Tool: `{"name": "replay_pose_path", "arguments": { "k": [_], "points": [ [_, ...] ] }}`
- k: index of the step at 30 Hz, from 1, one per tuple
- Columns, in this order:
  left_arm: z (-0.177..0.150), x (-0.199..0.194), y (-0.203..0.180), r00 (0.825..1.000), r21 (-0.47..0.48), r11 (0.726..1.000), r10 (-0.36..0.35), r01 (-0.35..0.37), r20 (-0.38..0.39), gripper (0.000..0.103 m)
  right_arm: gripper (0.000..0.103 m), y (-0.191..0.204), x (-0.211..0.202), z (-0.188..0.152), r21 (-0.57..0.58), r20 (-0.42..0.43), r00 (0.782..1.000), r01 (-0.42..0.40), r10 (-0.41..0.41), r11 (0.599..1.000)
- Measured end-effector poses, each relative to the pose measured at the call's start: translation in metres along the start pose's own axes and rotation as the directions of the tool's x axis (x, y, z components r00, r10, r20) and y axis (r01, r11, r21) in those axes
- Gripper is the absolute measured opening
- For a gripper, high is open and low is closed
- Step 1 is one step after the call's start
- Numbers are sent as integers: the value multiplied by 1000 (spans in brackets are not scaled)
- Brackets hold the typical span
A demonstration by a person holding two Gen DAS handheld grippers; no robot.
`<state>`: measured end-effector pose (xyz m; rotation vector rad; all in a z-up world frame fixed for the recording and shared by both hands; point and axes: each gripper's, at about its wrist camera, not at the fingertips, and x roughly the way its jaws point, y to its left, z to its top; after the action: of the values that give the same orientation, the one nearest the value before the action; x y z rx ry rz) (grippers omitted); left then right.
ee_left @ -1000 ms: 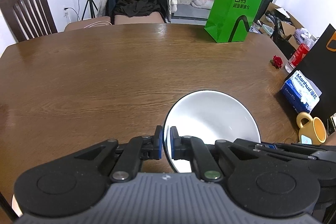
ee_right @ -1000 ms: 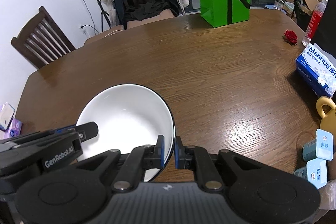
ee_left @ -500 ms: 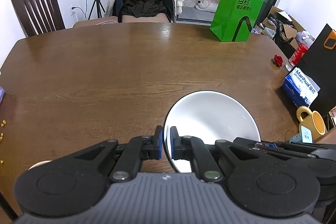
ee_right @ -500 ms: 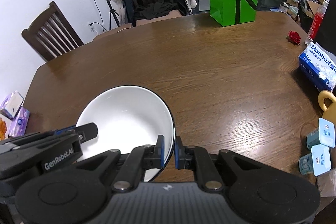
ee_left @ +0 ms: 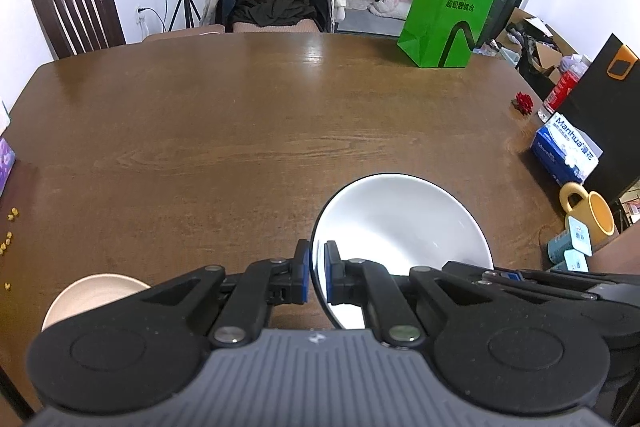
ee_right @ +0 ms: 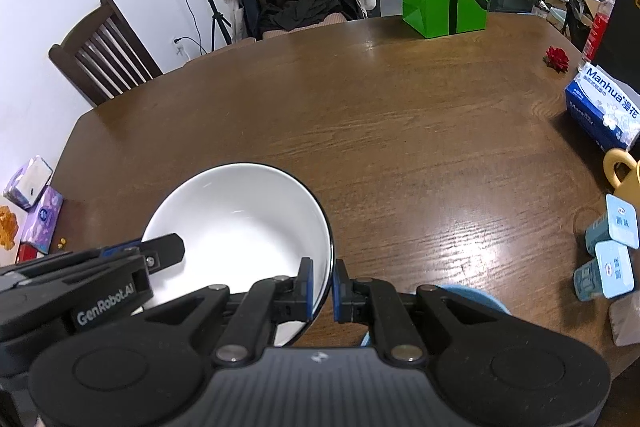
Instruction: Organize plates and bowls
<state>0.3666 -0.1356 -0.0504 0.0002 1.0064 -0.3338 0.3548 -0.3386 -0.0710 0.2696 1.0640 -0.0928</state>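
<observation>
Right now my left tool (ee_left: 317, 269) is clamped on the left rim of a white bowl (ee_left: 400, 223), one pad inside the wall and one outside. My right tool (ee_right: 322, 281) is clamped the same way on the bowl's opposite, right rim. Between the two tools the bowl sits open side up over the near part of the wooden tabletop (ee_left: 240, 131); I cannot tell whether it touches the wood. Just behind my left tool, at the near left, a beige bowl (ee_left: 92, 293) peeks out. Under my right tool a blue dish (ee_right: 472, 297) shows only its edge. Further right stand a yellow mug (ee_left: 588, 211), small teal boxes (ee_right: 612, 251) and a blue tissue pack (ee_left: 566, 155). At the far edge stands a green paper bag (ee_left: 448, 15), with two chairs beyond.
</observation>
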Motion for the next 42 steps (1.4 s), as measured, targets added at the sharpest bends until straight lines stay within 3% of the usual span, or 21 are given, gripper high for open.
{"name": "replay_pose_path", "arguments": {
  "k": [19, 42],
  "points": [
    [-31, -12, -10, 999, 41, 999, -34, 35, -14, 7, 9, -8, -20, -47, 43, 5, 1000, 27, -28, 999],
    [-47, 0, -52, 994, 116, 988, -100, 105, -51, 7, 9, -52, -29, -69, 132, 7, 997, 79, -81, 988]
  ]
}}
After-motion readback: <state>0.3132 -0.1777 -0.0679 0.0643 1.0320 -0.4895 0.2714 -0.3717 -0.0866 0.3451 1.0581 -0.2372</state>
